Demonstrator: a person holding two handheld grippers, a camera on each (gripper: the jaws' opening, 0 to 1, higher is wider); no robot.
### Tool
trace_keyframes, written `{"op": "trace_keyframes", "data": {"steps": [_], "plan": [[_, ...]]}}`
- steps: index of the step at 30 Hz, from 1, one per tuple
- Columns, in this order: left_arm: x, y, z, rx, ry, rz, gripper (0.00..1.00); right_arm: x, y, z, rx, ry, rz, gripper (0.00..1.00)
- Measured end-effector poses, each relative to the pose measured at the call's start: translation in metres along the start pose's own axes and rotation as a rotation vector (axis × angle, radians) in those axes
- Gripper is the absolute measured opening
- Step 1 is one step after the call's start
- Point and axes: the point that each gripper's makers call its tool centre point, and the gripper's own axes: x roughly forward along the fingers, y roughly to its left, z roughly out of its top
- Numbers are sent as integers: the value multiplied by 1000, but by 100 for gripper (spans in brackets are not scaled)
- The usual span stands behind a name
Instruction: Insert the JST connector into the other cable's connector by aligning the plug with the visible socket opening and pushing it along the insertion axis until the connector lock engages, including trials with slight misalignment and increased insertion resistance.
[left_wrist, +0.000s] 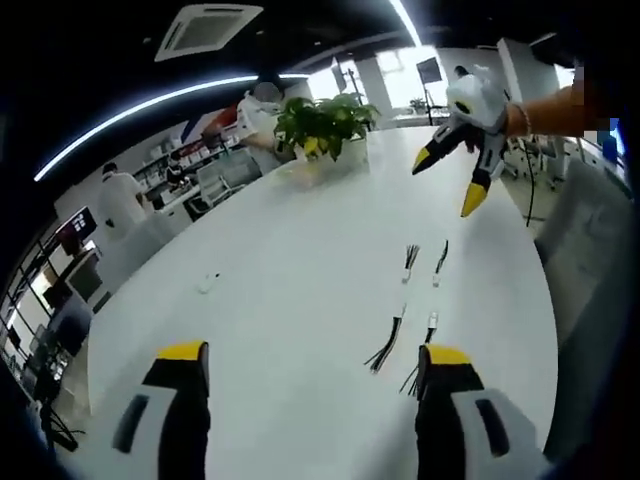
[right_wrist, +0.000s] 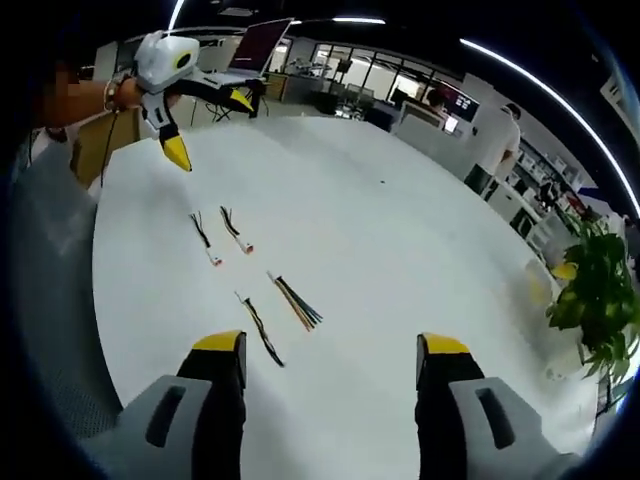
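Two JST cables (left_wrist: 400, 322) (right_wrist: 235, 232) lie side by side, ungripped, on a white table (left_wrist: 290, 270) (right_wrist: 400, 260), while the left hand-held gripper (left_wrist: 305, 355) (right_wrist: 208, 125) and right hand-held gripper (right_wrist: 330, 345) (left_wrist: 448, 180) hover above, both with jaws spread wide and empty, near a potted plant (left_wrist: 325, 125) (right_wrist: 595, 290).

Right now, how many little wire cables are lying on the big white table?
4, all loose on the table: two short ones farther away, two longer ones nearer the right gripper.
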Motion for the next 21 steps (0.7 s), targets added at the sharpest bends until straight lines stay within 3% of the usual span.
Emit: {"op": "trace_keyframes", "data": {"steps": [3,9,21], "plan": [[9,-3,1,1,0,-18,84,4,-2,1,-24,4,13,64],[26,-12,-5,75,39,-61,84,12,-7,0,-63,14,31,62],[47,-18,-15,69,73,-116,84,28,-10,2,-111,22,81,58]]}}
